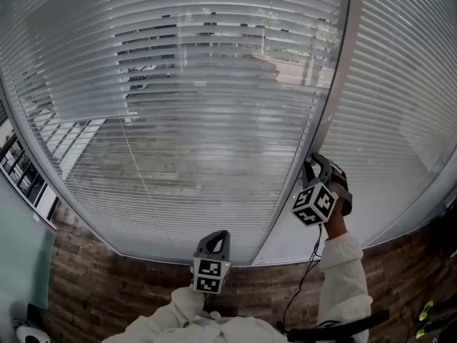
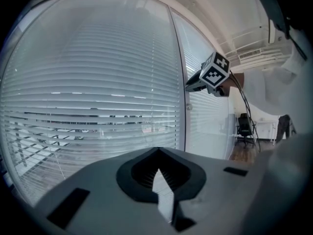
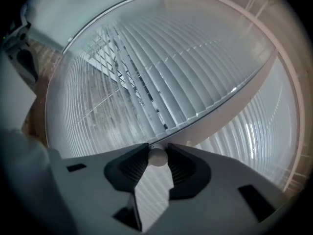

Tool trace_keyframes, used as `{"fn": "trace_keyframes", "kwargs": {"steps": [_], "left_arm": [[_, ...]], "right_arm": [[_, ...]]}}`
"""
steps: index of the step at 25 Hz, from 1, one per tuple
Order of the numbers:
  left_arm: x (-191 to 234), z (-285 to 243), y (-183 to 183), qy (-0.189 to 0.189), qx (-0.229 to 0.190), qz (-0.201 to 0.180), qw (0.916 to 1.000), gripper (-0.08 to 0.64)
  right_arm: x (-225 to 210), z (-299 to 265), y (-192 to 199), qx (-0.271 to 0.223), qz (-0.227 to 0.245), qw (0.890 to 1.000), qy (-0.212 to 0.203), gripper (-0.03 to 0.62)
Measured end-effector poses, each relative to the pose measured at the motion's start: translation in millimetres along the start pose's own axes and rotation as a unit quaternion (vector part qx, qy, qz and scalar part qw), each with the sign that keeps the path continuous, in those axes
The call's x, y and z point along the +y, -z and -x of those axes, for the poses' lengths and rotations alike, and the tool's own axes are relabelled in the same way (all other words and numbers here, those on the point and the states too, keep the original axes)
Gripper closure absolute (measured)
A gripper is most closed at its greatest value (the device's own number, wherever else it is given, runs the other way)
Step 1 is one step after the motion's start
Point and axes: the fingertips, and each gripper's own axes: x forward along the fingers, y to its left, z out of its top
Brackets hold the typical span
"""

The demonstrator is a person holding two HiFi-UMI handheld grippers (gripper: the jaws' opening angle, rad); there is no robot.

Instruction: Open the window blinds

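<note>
White slatted blinds cover the big window; a band of slats in the upper middle is tilted enough to show the street outside. The same blinds fill the left gripper view, and in the right gripper view the blinds run slantwise. My right gripper is raised against the window post, shut on the round white end of the blind's wand, which sits between its black pads. From the left gripper view the right gripper shows at the post. My left gripper is held low near my body, shut and empty.
A pale window post separates this blind from a second blind at the right. A thin cord hangs over the left blind. Wood-look floor lies below. A black office chair stands far right.
</note>
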Motion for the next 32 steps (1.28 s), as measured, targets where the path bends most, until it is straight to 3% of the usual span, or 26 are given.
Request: {"fn": "trace_keyframes", "kwargs": {"steps": [20, 32], "left_arm": [[0.2, 2.4, 2.6, -0.008, 0.003, 0.001, 1.0, 0.56], [3.9, 2.5, 1.9, -0.012, 0.001, 0.004, 0.9999, 0.56]], "right_arm": [[5.7, 1.0, -0.4, -0.012, 0.144, 0.989, 0.017, 0.463], [8.7, 1.7, 1.5, -0.02, 0.23, 0.972, 0.035, 0.462]]}}
